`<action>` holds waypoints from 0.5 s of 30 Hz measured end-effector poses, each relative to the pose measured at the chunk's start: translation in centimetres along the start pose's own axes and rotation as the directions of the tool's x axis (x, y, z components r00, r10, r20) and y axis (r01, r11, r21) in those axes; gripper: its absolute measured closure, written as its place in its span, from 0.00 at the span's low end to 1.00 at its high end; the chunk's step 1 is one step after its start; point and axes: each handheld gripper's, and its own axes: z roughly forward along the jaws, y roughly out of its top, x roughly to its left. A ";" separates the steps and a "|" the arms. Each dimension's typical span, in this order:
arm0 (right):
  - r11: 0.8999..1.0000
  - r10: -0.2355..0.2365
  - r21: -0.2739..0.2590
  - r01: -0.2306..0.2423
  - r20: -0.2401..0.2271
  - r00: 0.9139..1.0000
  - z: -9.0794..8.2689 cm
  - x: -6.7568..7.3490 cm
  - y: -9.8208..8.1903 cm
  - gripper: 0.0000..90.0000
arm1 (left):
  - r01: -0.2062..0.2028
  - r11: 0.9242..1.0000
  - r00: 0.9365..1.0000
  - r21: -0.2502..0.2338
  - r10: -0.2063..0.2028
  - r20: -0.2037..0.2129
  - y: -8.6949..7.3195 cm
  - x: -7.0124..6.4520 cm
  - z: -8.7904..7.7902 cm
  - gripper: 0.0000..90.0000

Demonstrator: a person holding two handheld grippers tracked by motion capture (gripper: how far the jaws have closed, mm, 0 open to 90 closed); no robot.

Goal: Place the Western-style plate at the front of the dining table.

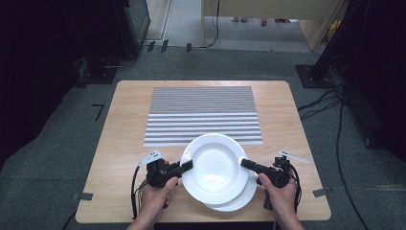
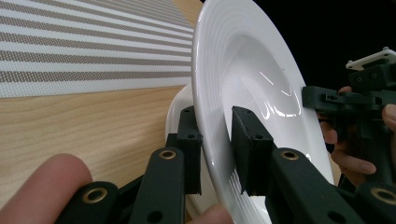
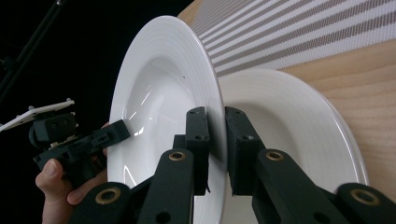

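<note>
1. The left gripper (image 1: 186, 166) is clamped on the near-left rim of the top glossy white round ceramic plate (image 1: 214, 165), 1 black pad above the rim and 1 below it; the left gripper view shows both pads (image 2: 251, 142) pressed tight to the china.
2. Across the dish, the right gripper (image 1: 245, 163) is closed on the opposite rim in the same way, and the right gripper view shows its 2 pads (image 3: 197, 135) pinching the edge.
3. Why 2 grips? My read: a wide, smooth plate held at 1 edge would tip, so opposite holds keep it level and steady.
4. The top plate sits between the 2 grippers, apparently raised off the second white ceramic plate (image 1: 242, 197), which lies flat on the light wooden table (image 1: 124, 143) just beneath and toward the right gripper's side.
5. Beyond both grippers, well apart from them, lies the grey-and-white striped woven placemat (image 1: 203, 115), likely the landing spot for a plate.
6. Count: 2 plates, 1 placemat, 2 grippers, 2 hands, 1 table.
</note>
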 end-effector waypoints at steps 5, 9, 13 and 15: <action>1.000 -0.012 -0.011 0.011 -0.006 1.000 0.2 0.3 1.2 0.92 | 0.014 1.000 1.000 -0.006 -0.014 0.006 0.8 0.4 0.3 0.83; 1.000 -0.018 -0.013 0.018 -0.006 1.000 0.7 0.5 1.9 0.92 | 0.028 0.999 1.000 -0.016 -0.028 0.005 1.2 0.8 0.4 0.83; 1.000 -0.024 -0.014 0.024 -0.005 1.000 1.2 0.6 2.5 0.92 | 0.030 0.999 1.000 -0.027 -0.030 -0.002 1.6 1.1 0.6 0.83; 1.000 -0.024 -0.012 0.024 -0.003 1.000 1.5 0.6 2.8 0.92 | 0.033 0.999 0.999 -0.030 -0.033 -0.003 1.7 1.1 0.6 0.83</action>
